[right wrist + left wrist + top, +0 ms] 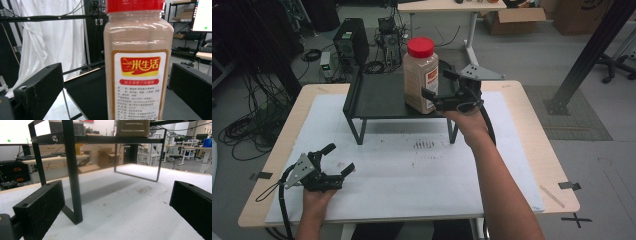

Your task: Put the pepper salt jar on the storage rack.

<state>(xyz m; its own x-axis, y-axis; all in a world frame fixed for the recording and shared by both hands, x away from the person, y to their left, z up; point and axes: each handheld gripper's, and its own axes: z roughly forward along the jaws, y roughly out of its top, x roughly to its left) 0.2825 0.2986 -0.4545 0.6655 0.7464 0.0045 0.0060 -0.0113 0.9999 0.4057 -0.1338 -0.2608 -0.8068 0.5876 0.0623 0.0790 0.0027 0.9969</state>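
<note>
Stood upright: one red-capped seasoning jar (420, 75) on the right end of the single black shelf rack (377, 97). Likely rigid, smooth plastic, fairly weighty with powder; best gripped across the flat-sided body below the cap. Flanked it, jaws wide, not touching: right gripper (443, 89). Rested before the rack, gaping, empty: left gripper (338, 159).
</note>
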